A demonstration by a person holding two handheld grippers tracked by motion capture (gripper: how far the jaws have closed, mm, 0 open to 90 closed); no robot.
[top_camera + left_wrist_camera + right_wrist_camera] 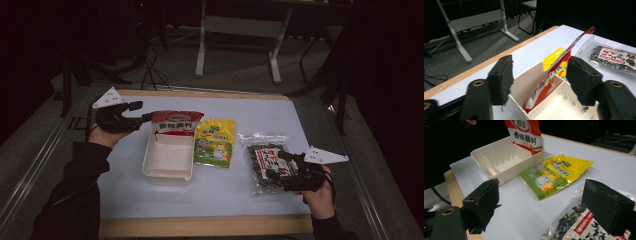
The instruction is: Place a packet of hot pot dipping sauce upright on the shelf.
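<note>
Left gripper (146, 111) sits at the far left of the bench (295, 125) in my high view, jaws parted and holding nothing, their tips just beside the red-and-white sauce packet (176, 122) that stands on edge in the far end of the white tray (168, 161). My right gripper (276, 165) hovers over the clear seaweed bag (266, 165), jaws spread wide. A yellow packet (216, 142) lies flat between tray and bag.

From the left gripper view, I see the sauce packet (549, 82) leaning in the tray's (524, 105) end compartment, between the jaws but untouched by the pads.

From the right gripper view, the jaws stand wide with nothing gripped, the seaweed bag (574, 225) below them, the yellow packet (554, 176) and tray (501, 162) beyond.
</note>
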